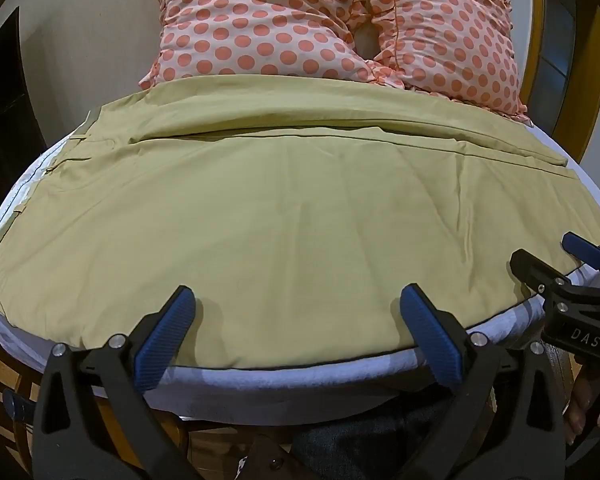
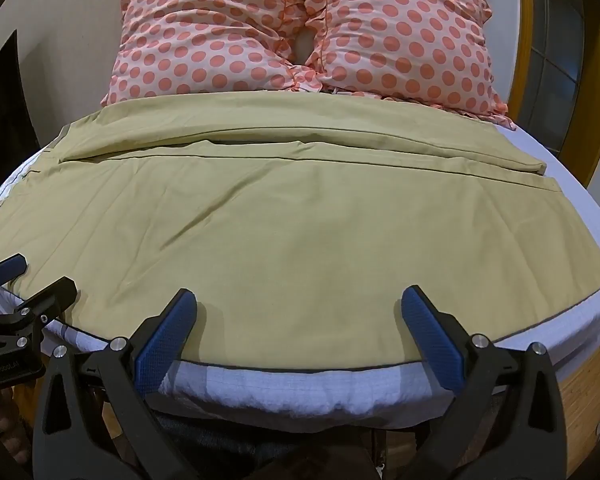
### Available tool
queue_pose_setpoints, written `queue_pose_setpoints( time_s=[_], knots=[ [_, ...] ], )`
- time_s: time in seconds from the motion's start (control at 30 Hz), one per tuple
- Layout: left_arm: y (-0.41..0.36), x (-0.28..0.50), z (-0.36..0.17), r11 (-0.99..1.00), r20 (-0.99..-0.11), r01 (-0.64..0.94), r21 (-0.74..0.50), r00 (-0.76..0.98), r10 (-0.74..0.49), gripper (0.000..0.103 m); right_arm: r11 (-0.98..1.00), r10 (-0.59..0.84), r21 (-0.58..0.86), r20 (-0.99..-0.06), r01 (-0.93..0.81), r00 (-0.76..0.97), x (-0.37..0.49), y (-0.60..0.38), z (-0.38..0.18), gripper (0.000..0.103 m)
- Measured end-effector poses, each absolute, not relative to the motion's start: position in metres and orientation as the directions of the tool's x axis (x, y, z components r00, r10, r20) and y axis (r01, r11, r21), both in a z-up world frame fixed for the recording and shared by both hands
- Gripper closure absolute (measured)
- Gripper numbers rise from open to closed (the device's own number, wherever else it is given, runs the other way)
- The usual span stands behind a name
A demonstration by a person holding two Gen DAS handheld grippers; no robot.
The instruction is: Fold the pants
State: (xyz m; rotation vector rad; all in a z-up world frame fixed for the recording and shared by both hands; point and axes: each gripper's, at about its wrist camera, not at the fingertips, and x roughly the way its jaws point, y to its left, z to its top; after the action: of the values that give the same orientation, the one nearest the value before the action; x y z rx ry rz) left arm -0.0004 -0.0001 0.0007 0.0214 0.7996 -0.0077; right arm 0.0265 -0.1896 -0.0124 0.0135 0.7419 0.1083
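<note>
1 pr khaki pants (image 1: 284,208) spread flat across bed sheet (image 1: 300,380), waistband at left, 2 legs side by side. 2 polka-dot pillows (image 2: 300,32) behind. Left gripper (image 1: 296,304) jaws wide apart, empty, over near edge. Right gripper (image 2: 298,306) same, empty.

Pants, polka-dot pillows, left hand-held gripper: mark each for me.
pants (image 1: 284,208), left wrist view, on the flat middle of the near leg.
polka-dot pillows (image 2: 204,40), right wrist view, on the left pillow's face.
left hand-held gripper (image 1: 298,298), left wrist view, midway between its open blue-padded fingertips.
</note>
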Motion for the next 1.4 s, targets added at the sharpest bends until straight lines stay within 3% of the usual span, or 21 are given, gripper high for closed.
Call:
queue_pose_setpoints(
  time_s=[1.4],
  knots=[
    [-0.0001,-0.0009,0.0010,1.000,-0.711,0.015,0.017,0.703,0.002,0.002,0.995,0.102,0.051,-0.657,-0.091,0.747,0.0234,-0.1919,-0.0093,0.001]
  ],
)
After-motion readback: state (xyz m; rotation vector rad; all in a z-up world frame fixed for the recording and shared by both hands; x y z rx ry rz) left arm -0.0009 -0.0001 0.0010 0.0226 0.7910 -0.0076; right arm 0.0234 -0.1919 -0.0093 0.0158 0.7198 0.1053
